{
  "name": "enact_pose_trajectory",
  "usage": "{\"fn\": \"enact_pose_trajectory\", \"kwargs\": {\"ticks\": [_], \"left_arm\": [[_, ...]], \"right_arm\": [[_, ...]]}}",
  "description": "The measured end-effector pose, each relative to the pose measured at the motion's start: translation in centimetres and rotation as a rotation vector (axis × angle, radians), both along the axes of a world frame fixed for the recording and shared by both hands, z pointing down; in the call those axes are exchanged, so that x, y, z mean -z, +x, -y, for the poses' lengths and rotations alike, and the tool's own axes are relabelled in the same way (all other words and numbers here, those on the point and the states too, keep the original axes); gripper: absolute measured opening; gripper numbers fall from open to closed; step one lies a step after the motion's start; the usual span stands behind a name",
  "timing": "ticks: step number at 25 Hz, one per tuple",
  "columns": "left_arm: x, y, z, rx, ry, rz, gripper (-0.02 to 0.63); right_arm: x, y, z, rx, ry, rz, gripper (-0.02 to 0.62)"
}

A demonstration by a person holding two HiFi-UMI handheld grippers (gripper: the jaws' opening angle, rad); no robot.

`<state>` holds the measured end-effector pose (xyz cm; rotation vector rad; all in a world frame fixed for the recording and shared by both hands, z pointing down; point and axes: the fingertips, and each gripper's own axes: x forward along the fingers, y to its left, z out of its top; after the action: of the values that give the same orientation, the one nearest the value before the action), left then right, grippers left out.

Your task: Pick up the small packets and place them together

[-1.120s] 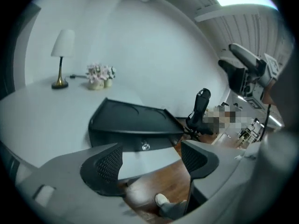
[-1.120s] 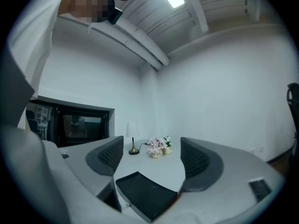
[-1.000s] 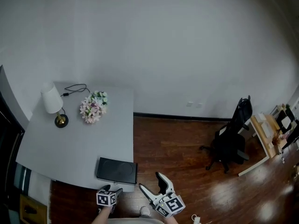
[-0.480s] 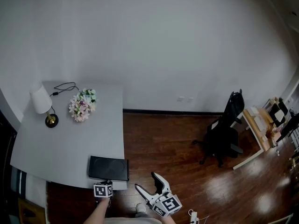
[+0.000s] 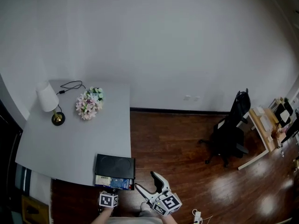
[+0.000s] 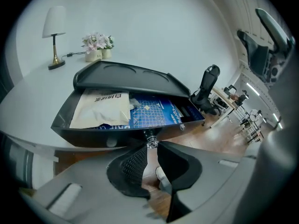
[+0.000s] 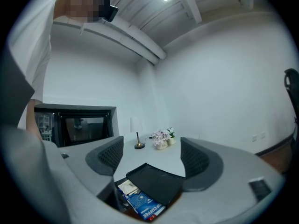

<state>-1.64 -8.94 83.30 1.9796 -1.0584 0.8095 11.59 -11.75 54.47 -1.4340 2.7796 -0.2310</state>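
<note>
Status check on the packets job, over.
Left gripper just closed on drawer knob, drawer open. Right gripper open, empty. Packets in drawer, untouched. Nothing in the way.

1. A gray table [image 5: 70, 143] sits just ahead of the left gripper [image 6: 150, 146].
2. A white lamp [image 5: 48, 98] and flowers [image 5: 89, 103] stand at its far end.
3. Brown wood floor [image 5: 173, 148] lies ahead of the right gripper [image 5: 146, 181].
4. A black chair [image 5: 231, 139] stands far off to its right.
5. The wall [image 5: 163, 45] is white.
</note>
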Motion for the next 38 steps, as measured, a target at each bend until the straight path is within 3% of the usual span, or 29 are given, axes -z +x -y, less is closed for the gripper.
{"fn": "enact_pose_trajectory", "kwargs": {"ticks": [10, 18, 19, 22, 25, 29, 30, 32, 36, 38], "left_arm": [[-2.0, -1.2, -5.1, -0.046, -0.045, 0.008, 0.054], [-1.0, -1.3, -4.6, -0.019, -0.014, -0.102, 0.098], [-1.0, -1.5, -4.8, -0.019, -0.023, -0.125, 0.150], [1.2, -1.8, -5.4, -0.030, 0.001, -0.200, 0.166], [6.9, -1.5, -5.1, -0.023, 0.147, -0.290, 0.166], [15.0, -3.1, -1.8, 0.079, 0.394, -0.383, 0.181], [16.6, -3.9, -0.7, 0.107, 0.452, -0.380, 0.217], [19.8, -5.7, 1.3, 0.142, 0.565, -0.343, 0.219], [26.8, -8.2, 4.0, 0.162, 0.781, -0.246, 0.313], [30.0, -9.2, 4.6, 0.162, 0.876, -0.191, 0.399]], "right_arm": [[-0.7, -4.1, -0.6, 0.099, -0.019, 0.004, 0.377], [-0.8, -4.7, -0.8, 0.106, -0.024, 0.005, 0.377], [-0.7, -4.7, -0.7, 0.106, -0.023, 0.007, 0.377], [-0.5, -4.5, -0.6, 0.100, -0.016, 0.011, 0.377], [0.1, -4.2, -0.2, 0.093, -0.002, 0.010, 0.377], [1.2, -3.8, 0.4, 0.086, 0.018, 0.022, 0.377], [1.6, -3.7, 0.5, 0.086, 0.024, 0.024, 0.377], [2.3, -3.8, 0.7, 0.085, 0.037, 0.026, 0.377], [3.3, -3.9, 0.9, 0.085, 0.063, 0.020, 0.377], [3.7, -4.0, 1.1, 0.084, 0.077, 0.017, 0.377]]}}
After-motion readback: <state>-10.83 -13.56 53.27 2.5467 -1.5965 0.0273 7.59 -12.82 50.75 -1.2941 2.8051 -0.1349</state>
